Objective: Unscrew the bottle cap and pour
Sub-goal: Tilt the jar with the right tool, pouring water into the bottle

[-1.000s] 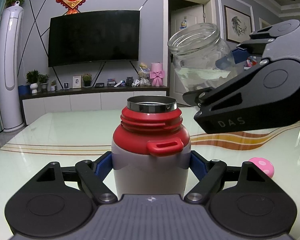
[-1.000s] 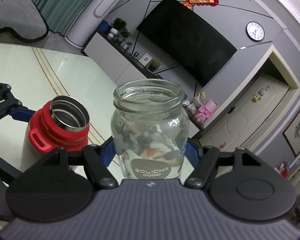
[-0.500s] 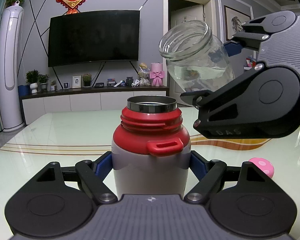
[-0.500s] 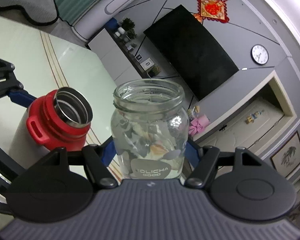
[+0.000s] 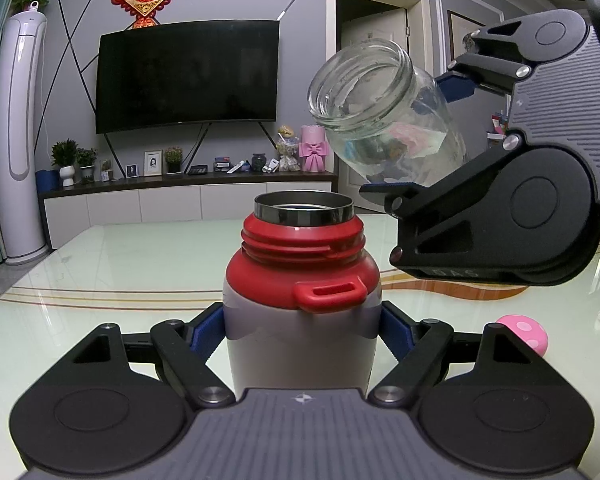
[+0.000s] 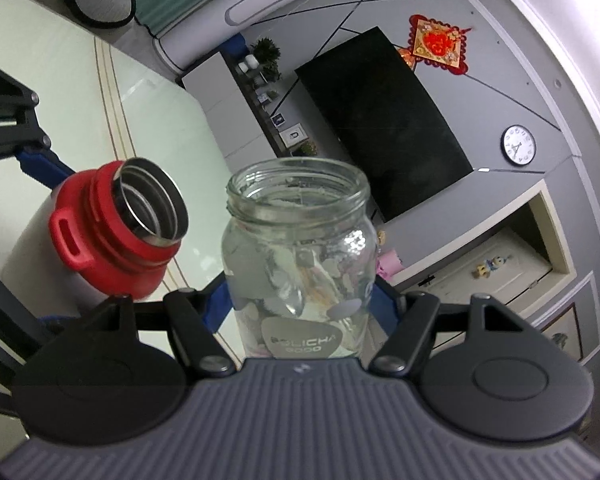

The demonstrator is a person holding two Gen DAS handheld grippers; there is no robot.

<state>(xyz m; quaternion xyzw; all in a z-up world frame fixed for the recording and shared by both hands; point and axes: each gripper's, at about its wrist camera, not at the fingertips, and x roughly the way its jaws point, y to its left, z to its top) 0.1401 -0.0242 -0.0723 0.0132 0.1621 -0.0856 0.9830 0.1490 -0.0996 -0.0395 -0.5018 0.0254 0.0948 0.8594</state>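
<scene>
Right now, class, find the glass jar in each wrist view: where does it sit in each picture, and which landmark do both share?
Left wrist view: the glass jar is upper right, tilted with its mouth toward the flask, above and right of it.
Right wrist view: the glass jar is at centre, between the gripper's pads.
Shared landmark: the red-topped flask, uncapped.

"BOLICHA GOOD" on glass jar (image 6: 298, 264) label
</scene>
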